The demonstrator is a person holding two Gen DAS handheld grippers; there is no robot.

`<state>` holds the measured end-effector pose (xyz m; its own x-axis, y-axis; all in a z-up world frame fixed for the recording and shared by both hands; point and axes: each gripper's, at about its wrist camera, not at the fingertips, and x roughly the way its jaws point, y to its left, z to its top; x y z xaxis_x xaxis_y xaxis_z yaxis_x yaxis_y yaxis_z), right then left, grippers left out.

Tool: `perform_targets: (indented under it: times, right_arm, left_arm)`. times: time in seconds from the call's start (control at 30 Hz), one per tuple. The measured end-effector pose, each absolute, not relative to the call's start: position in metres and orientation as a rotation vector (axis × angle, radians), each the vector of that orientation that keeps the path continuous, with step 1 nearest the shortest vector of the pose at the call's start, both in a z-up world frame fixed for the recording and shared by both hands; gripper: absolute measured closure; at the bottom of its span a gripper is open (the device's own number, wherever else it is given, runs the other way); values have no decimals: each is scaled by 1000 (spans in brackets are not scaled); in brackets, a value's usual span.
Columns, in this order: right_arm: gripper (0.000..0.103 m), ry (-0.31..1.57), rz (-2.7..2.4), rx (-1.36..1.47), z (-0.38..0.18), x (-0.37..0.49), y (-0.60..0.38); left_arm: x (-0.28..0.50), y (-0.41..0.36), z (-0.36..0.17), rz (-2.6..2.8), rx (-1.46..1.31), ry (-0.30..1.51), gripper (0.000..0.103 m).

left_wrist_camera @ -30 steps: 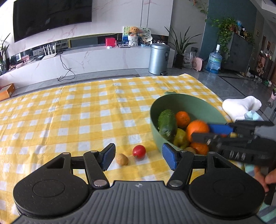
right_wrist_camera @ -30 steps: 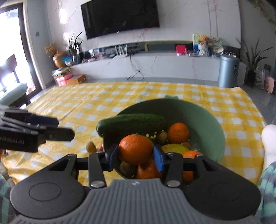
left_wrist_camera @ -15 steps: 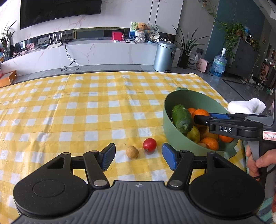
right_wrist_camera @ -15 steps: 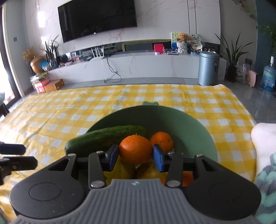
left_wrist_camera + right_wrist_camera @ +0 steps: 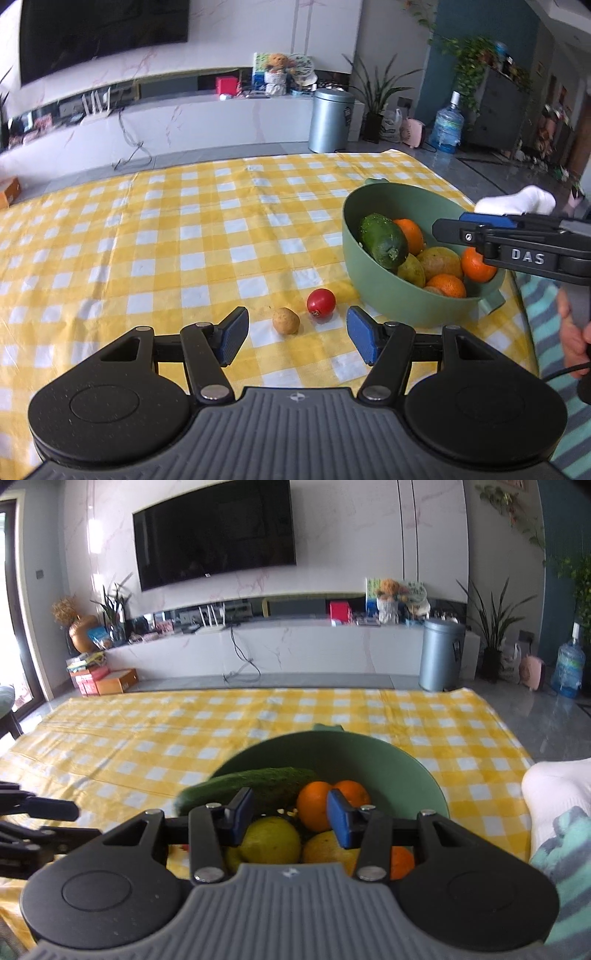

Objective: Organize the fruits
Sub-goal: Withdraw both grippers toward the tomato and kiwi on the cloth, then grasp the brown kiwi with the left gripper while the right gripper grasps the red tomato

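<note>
Green plastic bowl (image 5: 388,295) near the table's right edge, loaded with a cucumber (image 5: 384,240), several oranges (image 5: 408,234) and yellowish fruits (image 5: 439,262); resting on yellow-and-white checked cloth (image 5: 184,240). Just left of the bowl, on the cloth: a red cherry tomato (image 5: 321,302) and, close beside it, a small tan fruit, perhaps a kiwi (image 5: 286,320). Left gripper (image 5: 295,338) low over the cloth, jaws wide and empty, both loose pieces just ahead of the gap. Right gripper (image 5: 290,818) above the bowl's near side, jaws parted and gripping nothing, an orange (image 5: 314,808) lying past the pads, not between them. Likely step: collecting the strays with the left tool. Best done one piece at a time: centre the gap on the tomato, lower until the pads straddle its widest part, close gently to avoid bruising or squirting it sideways. Worth keeping the right tool lifted aside so the drop into the bowl stays unobstructed. Round pieces roll easily; slow approach advised.
</note>
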<state>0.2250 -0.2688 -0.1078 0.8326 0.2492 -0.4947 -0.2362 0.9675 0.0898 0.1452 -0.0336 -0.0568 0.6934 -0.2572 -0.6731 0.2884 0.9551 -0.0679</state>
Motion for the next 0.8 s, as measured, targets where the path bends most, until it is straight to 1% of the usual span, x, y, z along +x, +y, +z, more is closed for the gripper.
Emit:
perform_targets:
  times: [0.2,0.27,0.3,0.37,0.4,0.43,0.5,0.6,0.67,0.8]
  right_arm:
    - [61,479,343,22,-100,200,-243]
    - [61,478,380,-8,-102,193,-229]
    - [62,479,390,-28,-104,190,-222]
    - [65,497,399,-73,-110,187,-210]
    - [72,512,400,-93,-114,187,-205]
    - [77,526,401,-112,-117,186,-201]
    - [82,544,412,-149,-124,186,-194]
    - [82,548,426,-195,-130,183,-183]
    - [82,551,425,-225,-136,184,-176]
    - [84,565,417,-295,-149,190,-164]
  left_arm:
    - [142,-34,-55,-307,122,723,34]
    - [141,-31,-56,-311,137,721,39]
    - [142,-30,-56,-311,140,723,40]
    - [144,-25,-58,-308,122,732,45]
    - [145,-23,-59,-309,104,739,46]
    - [146,-21,-60,-314,85,745,48]
    - [147,-20,-63,-322,67,754,48]
    - [148,-21,-68,-327,72,765,50]
    - [151,-22,-73,-327,67,779,52]
    - [157,-24,-83,-339,67,801,53]
